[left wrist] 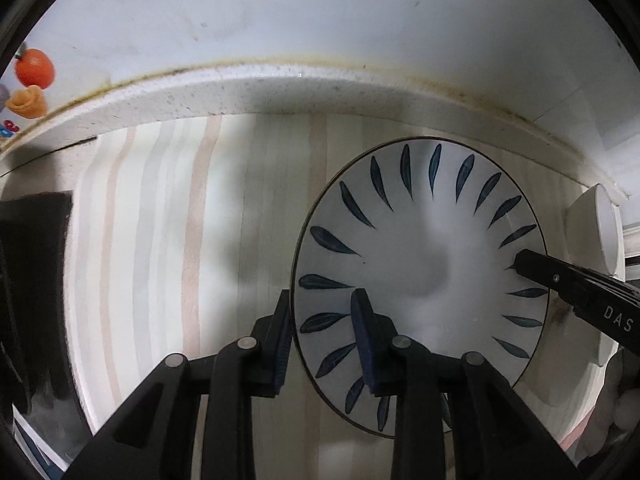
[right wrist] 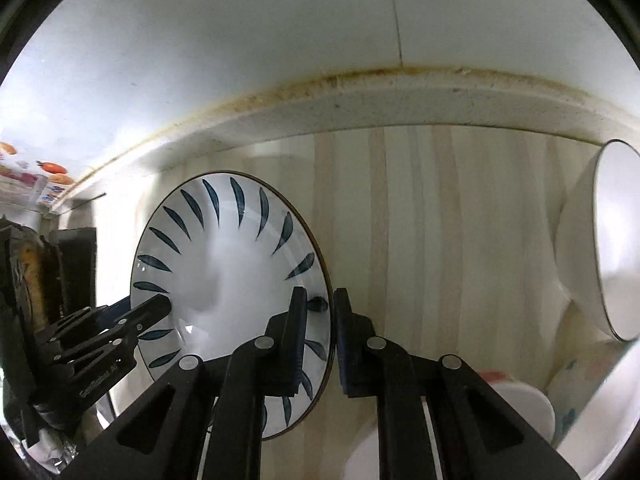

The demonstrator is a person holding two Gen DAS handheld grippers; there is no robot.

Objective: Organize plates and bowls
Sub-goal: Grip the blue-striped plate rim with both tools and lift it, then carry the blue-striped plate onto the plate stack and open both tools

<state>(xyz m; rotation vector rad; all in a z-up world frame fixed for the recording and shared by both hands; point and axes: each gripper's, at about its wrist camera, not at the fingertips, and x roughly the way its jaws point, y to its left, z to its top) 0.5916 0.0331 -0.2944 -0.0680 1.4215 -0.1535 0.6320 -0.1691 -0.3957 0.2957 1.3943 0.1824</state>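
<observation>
Plate (left wrist: 420, 272): a round glazed dish with dark blue leaf strokes around its rim, lying flat on the striped mat (left wrist: 160, 240), close in front of the speckled ledge (left wrist: 280, 92) at the wall.
Left gripper (left wrist: 324, 340): clenched on the plate's rim on the side away from the white bowl (right wrist: 616, 256), one pad over the leaf band, the other outside the edge.
Right gripper (right wrist: 320, 340): clamped on the opposite rim, the side toward the bowl, one pad inside, one outside.
Bowl: tipped on its side, apart from the plate, on the right gripper's side.
Handling, as a judgement: stiff, fairly heavy for its thinness, breakable; the glaze looks slick, so pads may slide.
Where to hold: the rim is the only purchase; two opposite points, as now, keep it level.
Risk: uneven lifting could tilt it out of one grip, or knock it on the ledge.
</observation>
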